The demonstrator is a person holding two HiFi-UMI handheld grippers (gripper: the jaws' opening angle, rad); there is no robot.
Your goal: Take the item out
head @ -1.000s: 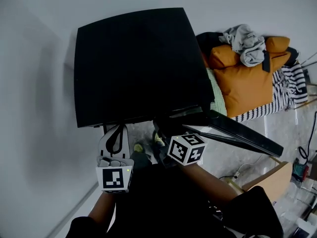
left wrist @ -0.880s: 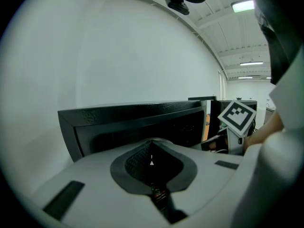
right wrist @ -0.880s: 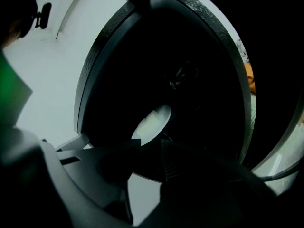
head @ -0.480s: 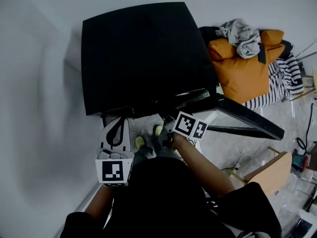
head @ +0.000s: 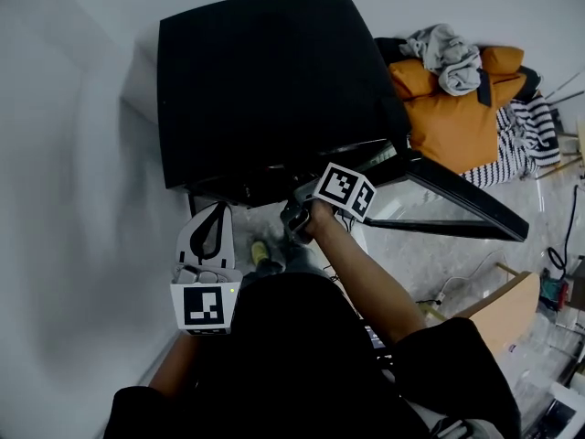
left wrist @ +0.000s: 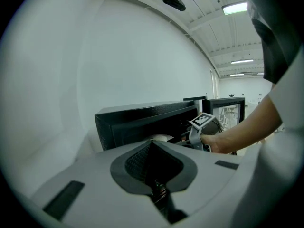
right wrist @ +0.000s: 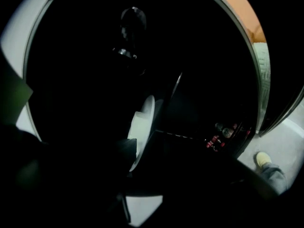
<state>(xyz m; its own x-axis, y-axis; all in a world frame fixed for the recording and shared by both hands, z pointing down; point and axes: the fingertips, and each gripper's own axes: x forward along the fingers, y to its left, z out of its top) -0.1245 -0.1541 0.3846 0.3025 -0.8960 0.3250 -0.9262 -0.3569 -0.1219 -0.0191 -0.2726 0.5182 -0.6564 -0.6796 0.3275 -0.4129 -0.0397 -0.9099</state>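
Now my right gripper [head: 294,216], jaws just spread and empty, enters the black cabinet [head: 274,80] for the plate [right wrist: 142,127]; left gripper [head: 218,213] hangs closed.

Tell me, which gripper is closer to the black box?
Right. The right gripper reaches into the open front of the black box; its jaws have just opened near a white dish, too dark to tell if between them. The left gripper waits outside, in front.
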